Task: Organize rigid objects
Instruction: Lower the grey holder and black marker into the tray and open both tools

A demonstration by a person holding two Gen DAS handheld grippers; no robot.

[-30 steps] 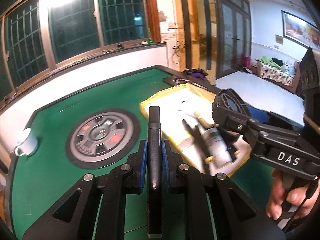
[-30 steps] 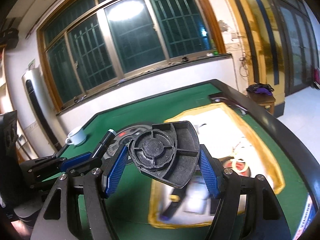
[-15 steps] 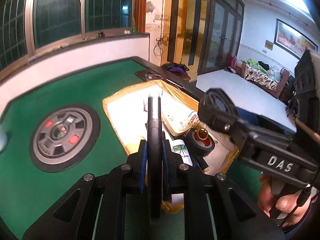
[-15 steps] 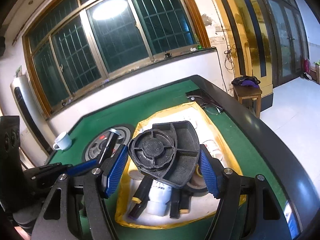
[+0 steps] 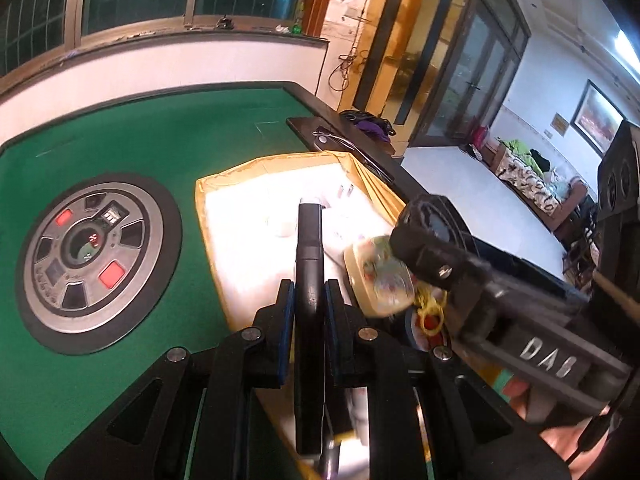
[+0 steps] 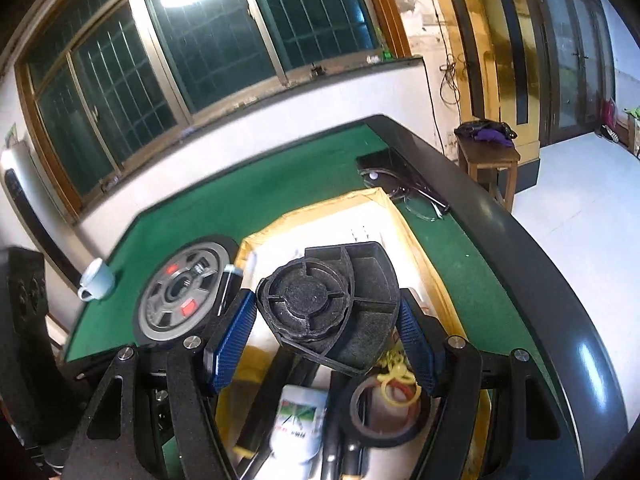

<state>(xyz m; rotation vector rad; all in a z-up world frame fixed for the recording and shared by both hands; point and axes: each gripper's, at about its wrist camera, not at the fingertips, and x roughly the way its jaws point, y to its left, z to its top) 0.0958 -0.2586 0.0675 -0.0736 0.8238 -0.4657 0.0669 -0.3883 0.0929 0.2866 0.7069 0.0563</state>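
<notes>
Left tongs [image 5: 310,300] clamp black pen [image 5: 309,264]; right tongs [image 6: 328,344] grip black plastic part [image 6: 340,308].

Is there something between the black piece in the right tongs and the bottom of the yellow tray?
Yes. Under the black piece lie a tape roll, yellow rings and a white bottle; the far tray floor looks free.

Grippers [image 5: 310,308]: two, second [image 6: 328,332]. Table [image 6: 280,184]: one. Tray [image 6: 320,208]: one. Cup [image 6: 96,280]: one. Tape roll [image 6: 380,416]: one. Bottle [image 6: 298,424]: one. Black stick [image 5: 309,248]: one. Black plastic part [image 6: 332,312]: one. Glasses [image 6: 420,204]: one pair. Stool [image 6: 488,160]: one.
</notes>
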